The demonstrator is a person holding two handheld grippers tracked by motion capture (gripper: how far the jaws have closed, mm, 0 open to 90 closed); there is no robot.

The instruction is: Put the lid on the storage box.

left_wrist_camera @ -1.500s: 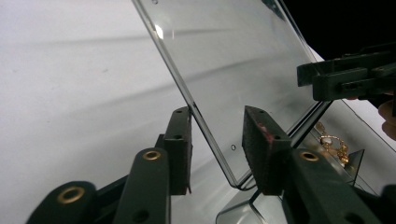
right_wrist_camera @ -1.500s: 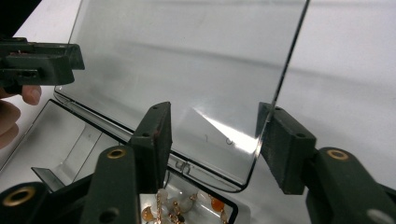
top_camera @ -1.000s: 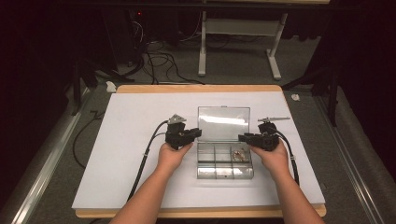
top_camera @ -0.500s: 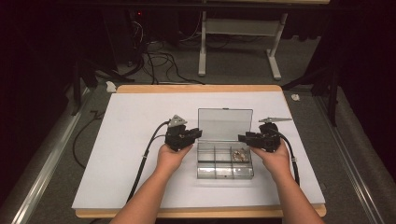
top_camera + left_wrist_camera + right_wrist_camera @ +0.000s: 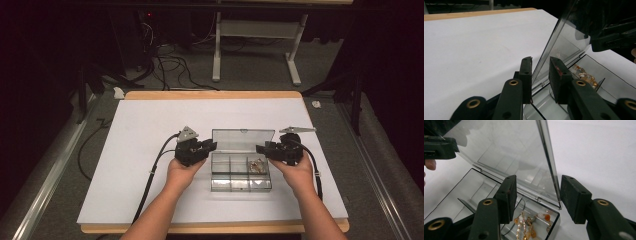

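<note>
- Clear plastic compartment box point(image 5: 240, 175) sits mid-table on the white mat point(image 5: 140, 135), lid point(image 5: 243, 140) raised; beaded jewellery point(image 5: 257, 165) lies in a back-right compartment.
- Left gripper point(image 5: 207, 146): jaws, just opening, straddle the lid's edge without pressing.
- Right gripper point(image 5: 264, 149): jaws, just opening, stand spread around the lid's other edge.

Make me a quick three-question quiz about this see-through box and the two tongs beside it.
1. True or false: the box lid is closed.
2. What lies in the clear box? A) beaded jewellery B) screws C) coins
3. Which part of the box stands between the pads of both the left tongs and the right tongs?

Key: 1 false, it stands open. 2 A, beaded jewellery. 3 the lid; the pads stand apart from it.
</note>
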